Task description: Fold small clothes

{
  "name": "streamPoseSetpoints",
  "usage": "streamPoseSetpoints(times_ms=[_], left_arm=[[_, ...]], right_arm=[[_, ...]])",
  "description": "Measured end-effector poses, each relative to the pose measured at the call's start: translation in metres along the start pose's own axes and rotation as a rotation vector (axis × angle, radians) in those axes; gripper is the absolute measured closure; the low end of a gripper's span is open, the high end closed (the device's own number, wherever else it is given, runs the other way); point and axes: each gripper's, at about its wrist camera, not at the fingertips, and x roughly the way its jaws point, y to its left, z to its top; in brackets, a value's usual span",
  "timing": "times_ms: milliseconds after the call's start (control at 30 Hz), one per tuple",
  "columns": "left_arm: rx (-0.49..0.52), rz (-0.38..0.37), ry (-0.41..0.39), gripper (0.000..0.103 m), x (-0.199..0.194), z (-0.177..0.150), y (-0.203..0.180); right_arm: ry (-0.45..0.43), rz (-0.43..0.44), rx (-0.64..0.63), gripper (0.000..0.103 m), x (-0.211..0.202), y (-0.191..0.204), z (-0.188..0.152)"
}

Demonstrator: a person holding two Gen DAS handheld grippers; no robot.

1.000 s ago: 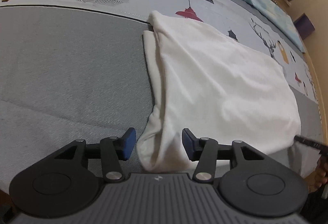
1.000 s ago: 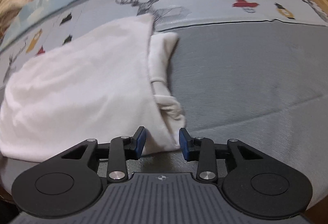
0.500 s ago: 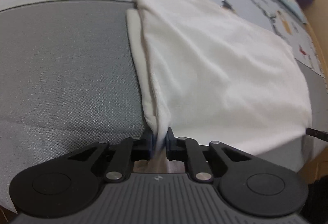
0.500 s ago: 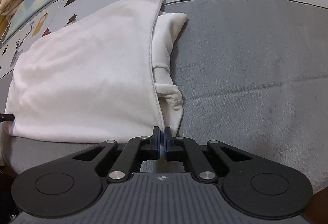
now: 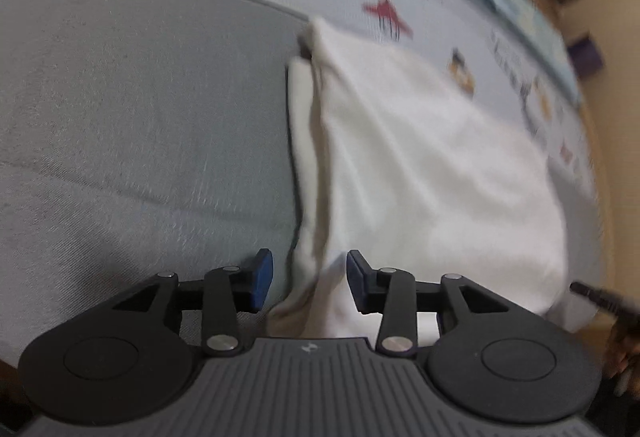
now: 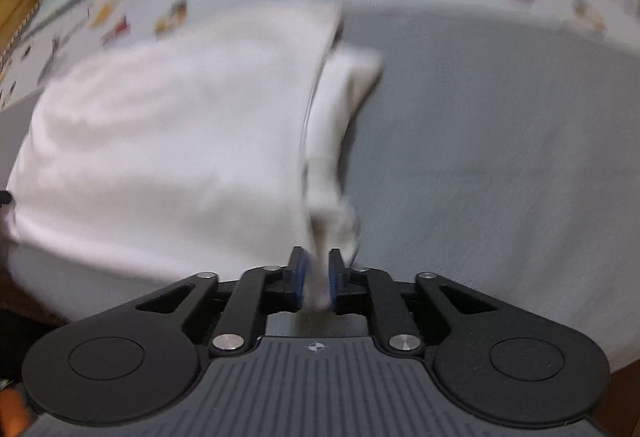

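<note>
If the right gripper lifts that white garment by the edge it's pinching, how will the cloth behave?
Probably floppy: the white garment lies in soft layered folds, so it should drape from the right gripper. Likely light. The left gripper is open, so that side may drag on the grey bedcover.

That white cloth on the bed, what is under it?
The white cloth lies on a grey sheet, its far edge over the patterned cover. A second white layer peeks out along one side. Anything beneath the middle is covered.
</note>
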Motion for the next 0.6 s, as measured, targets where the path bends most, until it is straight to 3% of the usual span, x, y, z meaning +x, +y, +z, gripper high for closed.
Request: streamPoseSetpoints(times_ms=[100,200,333,467,500,600], left_arm=[[-0.048,-0.016,-0.022,0.048,0.003,0.009,-0.001],[-0.086,-0.002,-0.009,0.045,0.013,0.016,-0.005],[-0.120,0.030,0.017,0.044,0.028,0.023,-0.008],[-0.101,0.035,0.037,0.045,0.038,0.024,-0.013],[-0.079,0.047,0.043,0.047,0.042,0.023,-0.017],[0.009,0.080,0.033,0.075,0.047,0.022,-0.028]], right_arm=[[-0.172,-0.027,0.011,0.070,-0.030,-0.006,0.008],[-0.285,-0.047,0.059,0.068,-0.043,-0.016,0.010],[-0.266,-0.073,0.170,0.068,-0.034,-0.028,0.010],[-0.257,-0.083,0.199,0.068,-0.028,-0.029,0.010],[-0.249,-0.092,0.199,0.068,-0.028,-0.031,0.008],[-0.234,-0.104,0.196,0.068,-0.027,-0.032,0.006]])
